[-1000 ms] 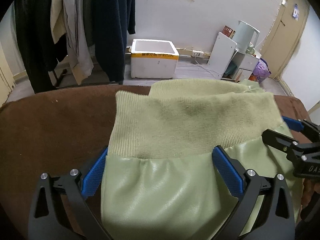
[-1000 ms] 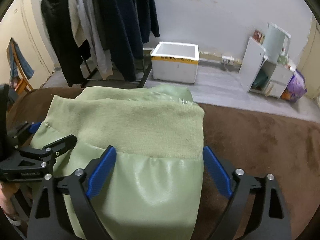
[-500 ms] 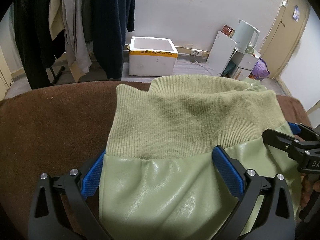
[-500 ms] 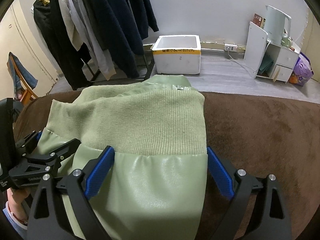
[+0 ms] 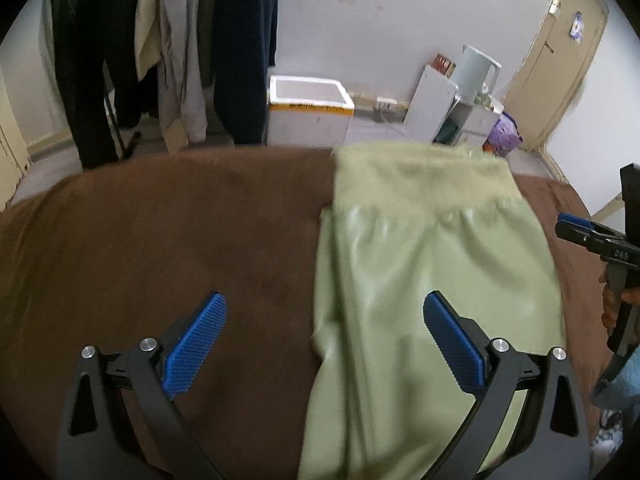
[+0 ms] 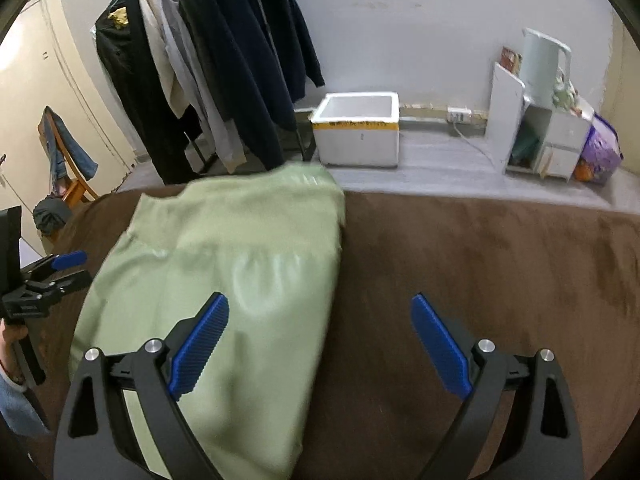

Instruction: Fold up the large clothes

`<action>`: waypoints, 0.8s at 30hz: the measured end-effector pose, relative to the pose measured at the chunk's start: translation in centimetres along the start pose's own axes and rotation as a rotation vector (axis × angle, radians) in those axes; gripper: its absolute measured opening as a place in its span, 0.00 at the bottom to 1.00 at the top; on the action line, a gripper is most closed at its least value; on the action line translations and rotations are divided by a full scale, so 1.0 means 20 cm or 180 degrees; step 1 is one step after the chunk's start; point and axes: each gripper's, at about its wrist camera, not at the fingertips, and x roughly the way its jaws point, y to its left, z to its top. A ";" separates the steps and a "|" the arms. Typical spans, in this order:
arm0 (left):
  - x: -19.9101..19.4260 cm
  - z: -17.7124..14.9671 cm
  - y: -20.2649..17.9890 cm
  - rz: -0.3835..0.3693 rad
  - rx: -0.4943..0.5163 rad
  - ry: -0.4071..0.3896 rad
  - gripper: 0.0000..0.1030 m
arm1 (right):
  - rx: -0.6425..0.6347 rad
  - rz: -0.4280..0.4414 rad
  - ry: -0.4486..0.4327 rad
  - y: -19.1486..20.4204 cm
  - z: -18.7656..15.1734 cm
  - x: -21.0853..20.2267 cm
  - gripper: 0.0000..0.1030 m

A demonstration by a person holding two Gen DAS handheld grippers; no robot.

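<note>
A light green jacket [image 5: 432,280] with a glossy body and a ribbed knit hem lies folded flat on the brown cloth surface [image 5: 160,240]; it also shows in the right wrist view [image 6: 224,280]. My left gripper [image 5: 324,344] is open and empty above the jacket's left edge. My right gripper [image 6: 320,340] is open and empty above the jacket's right edge. Each gripper shows at the side of the other's view, the right gripper [image 5: 592,236] and the left gripper [image 6: 52,272].
A rack of dark and pale clothes [image 6: 208,64] hangs behind the surface. A white foam box [image 6: 360,132] and a small white cabinet [image 6: 536,136] with a kettle stand on the floor by the wall. A chair with jeans [image 6: 64,160] is at far left.
Both grippers have pulled back and apart from over the jacket, the left to the left and the right to the right. The jacket now lies flat, free of both.
</note>
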 end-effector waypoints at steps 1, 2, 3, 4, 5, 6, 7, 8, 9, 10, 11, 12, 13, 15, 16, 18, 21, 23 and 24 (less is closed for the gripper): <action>-0.01 -0.03 0.02 -0.0033 -0.0011 0.0032 0.94 | 0.0033 0.0019 0.0029 -0.01 -0.03 0.00 0.89; -0.01 -0.05 0.03 -0.0048 -0.0016 0.0056 0.94 | 0.0063 0.0032 0.0063 -0.03 -0.07 0.00 0.89; -0.02 -0.06 0.04 -0.0055 -0.0005 0.0078 0.94 | 0.0081 0.0051 0.0100 -0.03 -0.10 0.00 0.89; -0.03 -0.09 0.04 -0.0075 0.0015 0.0087 0.94 | 0.0104 0.0078 0.0138 -0.04 -0.14 0.00 0.89; -0.03 -0.11 0.05 -0.0100 0.0033 0.0102 0.94 | 0.0124 0.0114 0.0154 -0.04 -0.17 0.00 0.89; -0.04 -0.13 0.05 -0.0128 0.0027 0.0108 0.94 | 0.0144 0.0157 0.0163 -0.04 -0.20 0.00 0.89; -0.04 -0.16 0.07 -0.0199 -0.0022 0.0127 0.94 | 0.0175 0.0223 0.0171 -0.04 -0.23 0.00 0.89; -0.04 -0.17 0.08 -0.0258 -0.0068 0.0150 0.94 | 0.0201 0.0267 0.0174 -0.05 -0.25 -0.01 0.89; -0.03 -0.19 0.09 -0.0329 -0.0122 0.0183 0.94 | 0.0247 0.0333 0.0187 -0.06 -0.28 -0.01 0.89; -0.03 -0.20 0.09 -0.0356 -0.0143 0.0196 0.94 | 0.0302 0.0402 0.0200 -0.07 -0.29 -0.01 0.89; -0.02 -0.21 0.10 -0.0399 -0.0159 0.0207 0.94 | 0.0380 0.0520 0.0215 -0.08 -0.32 -0.01 0.89; -0.02 -0.22 0.10 -0.0430 -0.0175 0.0219 0.94 | 0.0433 0.0612 0.0223 -0.08 -0.33 -0.01 0.89; -0.01 -0.23 0.11 -0.0489 -0.0213 0.0232 0.94 | 0.0474 0.0699 0.0229 -0.08 -0.33 -0.01 0.89; 0.01 -0.26 0.11 -0.0618 -0.0281 0.0275 0.94 | 0.0596 0.0978 0.0253 -0.09 -0.35 0.00 0.89; 0.03 -0.27 0.11 -0.0712 -0.0288 0.0334 0.94 | 0.0668 0.1130 0.0259 -0.09 -0.36 0.00 0.89; 0.07 -0.29 0.08 -0.0734 -0.0196 0.0398 0.94 | 0.0746 0.1320 0.0262 -0.10 -0.36 0.01 0.89; 0.13 -0.30 0.08 -0.0848 -0.0243 0.0446 0.94 | 0.0821 0.1499 0.0340 -0.09 -0.36 0.05 0.89; 0.16 -0.29 0.11 -0.1006 -0.0397 0.0433 0.94 | 0.0857 0.1529 0.0393 -0.09 -0.37 0.09 0.89; 0.18 -0.29 0.12 -0.1090 -0.0452 0.0406 0.94 | 0.0875 0.1529 0.0417 -0.09 -0.37 0.11 0.89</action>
